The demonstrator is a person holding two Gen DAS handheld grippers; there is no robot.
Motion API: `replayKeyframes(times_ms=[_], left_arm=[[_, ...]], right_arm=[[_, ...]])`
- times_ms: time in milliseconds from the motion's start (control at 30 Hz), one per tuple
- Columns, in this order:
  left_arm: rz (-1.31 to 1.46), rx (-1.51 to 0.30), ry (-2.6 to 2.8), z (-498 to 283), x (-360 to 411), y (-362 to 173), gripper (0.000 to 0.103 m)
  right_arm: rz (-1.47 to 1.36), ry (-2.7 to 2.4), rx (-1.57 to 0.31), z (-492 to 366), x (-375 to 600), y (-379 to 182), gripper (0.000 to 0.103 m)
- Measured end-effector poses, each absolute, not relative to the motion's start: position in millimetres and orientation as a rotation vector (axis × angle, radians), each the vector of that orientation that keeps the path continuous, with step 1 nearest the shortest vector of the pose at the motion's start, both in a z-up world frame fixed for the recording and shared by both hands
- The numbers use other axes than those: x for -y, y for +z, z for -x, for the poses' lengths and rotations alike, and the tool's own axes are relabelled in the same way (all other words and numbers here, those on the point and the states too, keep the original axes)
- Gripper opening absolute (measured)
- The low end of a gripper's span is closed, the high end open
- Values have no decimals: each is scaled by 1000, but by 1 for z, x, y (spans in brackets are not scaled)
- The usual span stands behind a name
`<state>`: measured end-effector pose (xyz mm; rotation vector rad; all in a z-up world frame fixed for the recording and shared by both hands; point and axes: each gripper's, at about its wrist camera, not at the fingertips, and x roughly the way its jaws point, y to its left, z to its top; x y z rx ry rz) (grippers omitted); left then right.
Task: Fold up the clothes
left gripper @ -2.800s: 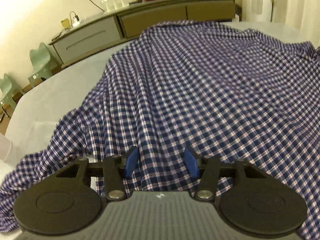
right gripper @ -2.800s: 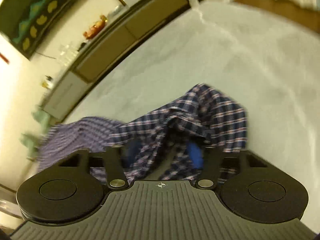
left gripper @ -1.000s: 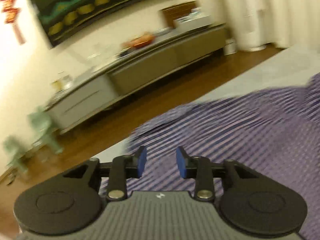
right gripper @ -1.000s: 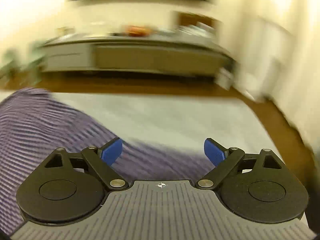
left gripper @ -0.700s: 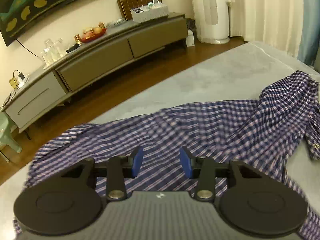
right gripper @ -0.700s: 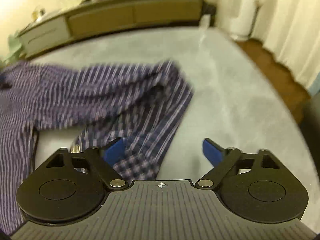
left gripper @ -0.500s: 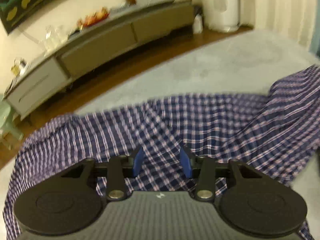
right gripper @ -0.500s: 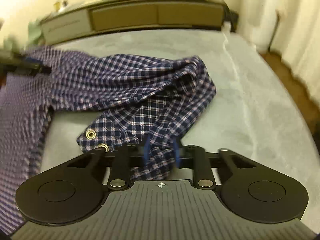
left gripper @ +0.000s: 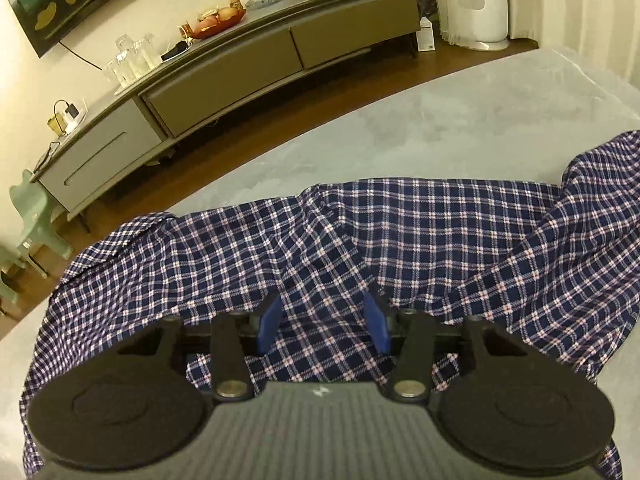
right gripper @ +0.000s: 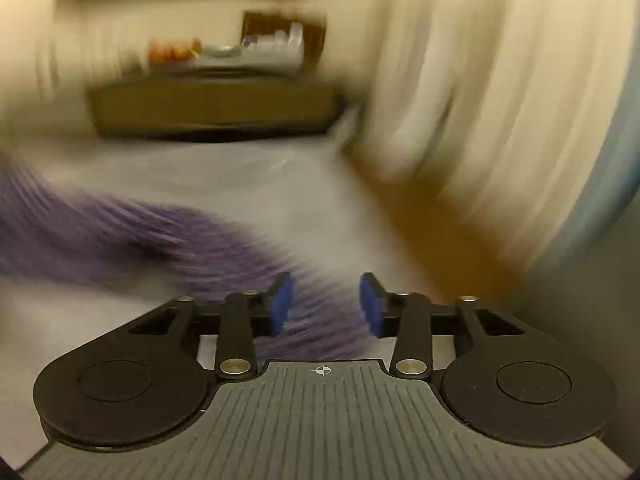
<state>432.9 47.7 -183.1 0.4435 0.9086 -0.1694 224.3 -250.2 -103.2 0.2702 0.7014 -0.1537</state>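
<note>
The navy-and-white checked cotton shirt is lying crosswise on the grey bed, bunching between the left hand-held gripper's parted pads; the right hand-held gripper (blurred) is seemingly gaping over its sleeve end.

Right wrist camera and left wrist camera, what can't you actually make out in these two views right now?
- Right wrist view: motion blur smears the blue-and-white plaid shirt into purple streaks; whether the right gripper pinches it is unclear.
- Left wrist view: the left gripper body hides the shirt's near edge, so a pinch cannot be confirmed.
- Left wrist view: the frame's right edge crops the shirt.
</note>
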Motion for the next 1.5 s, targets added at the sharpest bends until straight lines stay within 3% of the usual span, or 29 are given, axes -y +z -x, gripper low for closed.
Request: replayKeyframes(times_ms=[67,200,333,500,567,633,700,733,767,800,1000,1100,1300,1500], left_arm=[[-447,-915,-166,-432,-48,-181,46],[-458,-917,-162,-435,-45,-183,46],[-455,-917,-162,-438,-44,-184,46],[-455,-923,-163,-443,-42,-185,47],[-450,-925,-165,-444,-43,-185,51],[-428,-930,-176,-447,-45,-185,72],[-419,-929,-172,-447,-44,-185,73],[-422,-927,-169,-447,-44,-186,73],[-426,-924,-166,-447,-44,-186,73],[-431,-921,-164,-446,-44,-186,73],[-411,-920,-113,-451,-45,-187,76],[-411,-936,-131,-459,-35,-178,56],[-498,-888,-93,-480,-12,-186,58],[-478,-856,40,-514,-15,-195,55]], right_arm=[[-487,-127,-728,-226,275,-112,62],[-396,-227,-767,-235,279,-130,73],[-324,-246,-808,-258,273,-151,66],[-274,-206,-754,-274,268,-154,9],[-151,-286,-657,-269,264,-129,9],[34,-401,-536,-261,258,-104,10],[160,-470,-483,-260,251,-97,18],[198,-491,-500,-265,248,-102,25],[224,-500,-534,-269,246,-108,44],[235,-505,-569,-273,245,-117,53],[183,-530,-545,-268,228,-108,55],[119,-391,-547,-271,200,-100,56],[101,-186,-639,-296,165,-127,56],[-39,-157,-803,-309,189,-158,54]])
